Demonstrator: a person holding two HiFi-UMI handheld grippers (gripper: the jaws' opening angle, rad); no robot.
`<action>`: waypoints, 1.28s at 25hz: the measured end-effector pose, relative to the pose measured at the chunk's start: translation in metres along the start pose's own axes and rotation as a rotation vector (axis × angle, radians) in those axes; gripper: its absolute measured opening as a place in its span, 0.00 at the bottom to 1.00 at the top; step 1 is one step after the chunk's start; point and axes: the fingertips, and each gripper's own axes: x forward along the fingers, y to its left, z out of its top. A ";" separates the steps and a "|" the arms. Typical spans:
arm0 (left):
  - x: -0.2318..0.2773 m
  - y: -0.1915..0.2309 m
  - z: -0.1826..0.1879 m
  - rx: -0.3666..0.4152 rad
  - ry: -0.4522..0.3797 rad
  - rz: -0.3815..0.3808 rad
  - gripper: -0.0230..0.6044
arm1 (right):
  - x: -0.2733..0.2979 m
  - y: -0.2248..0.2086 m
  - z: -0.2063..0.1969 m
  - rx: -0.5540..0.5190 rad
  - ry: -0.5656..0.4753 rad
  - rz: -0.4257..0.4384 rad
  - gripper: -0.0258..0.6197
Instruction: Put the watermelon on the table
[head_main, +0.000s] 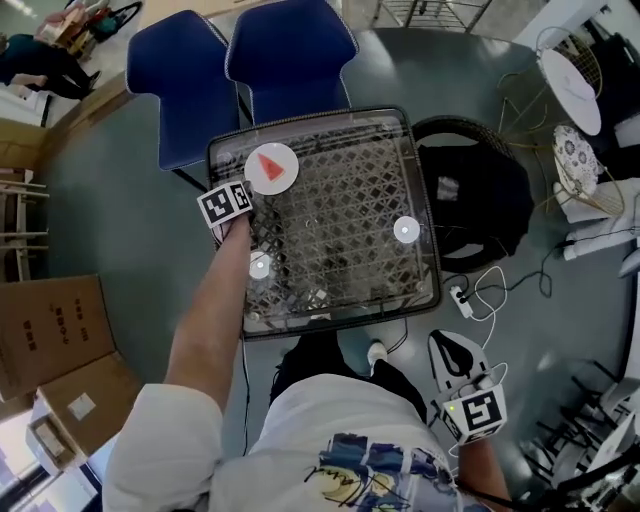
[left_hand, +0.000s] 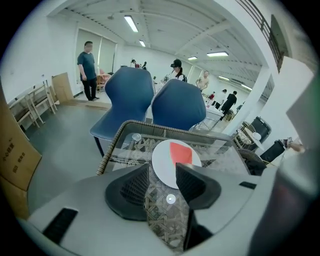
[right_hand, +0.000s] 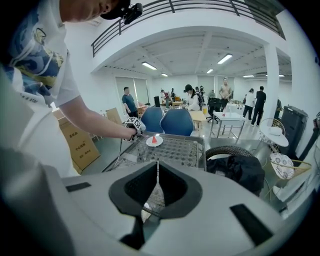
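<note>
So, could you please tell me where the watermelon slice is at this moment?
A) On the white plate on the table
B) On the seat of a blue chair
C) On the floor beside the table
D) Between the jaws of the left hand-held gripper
A: the watermelon slice lies on the white plate on the table, while the left hand-held gripper has its jaws apart and grips nothing.

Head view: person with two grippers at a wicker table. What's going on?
A person works at a glass-topped wicker table. The watermelon slice sits on a white plate at the table's far left corner. The left gripper hovers just short of the plate, jaws open, nothing between them. The right gripper hangs off the table at the person's side, shut and empty. The placing looks done.
</note>
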 end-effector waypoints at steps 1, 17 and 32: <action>-0.010 -0.002 -0.003 -0.007 -0.009 -0.006 0.32 | -0.003 -0.001 0.000 -0.012 -0.013 0.011 0.06; -0.240 -0.090 -0.096 -0.025 -0.207 -0.294 0.05 | -0.041 0.001 0.003 -0.196 -0.146 0.255 0.06; -0.475 -0.271 -0.234 0.337 -0.332 -0.645 0.05 | -0.106 0.050 -0.029 -0.370 -0.207 0.439 0.06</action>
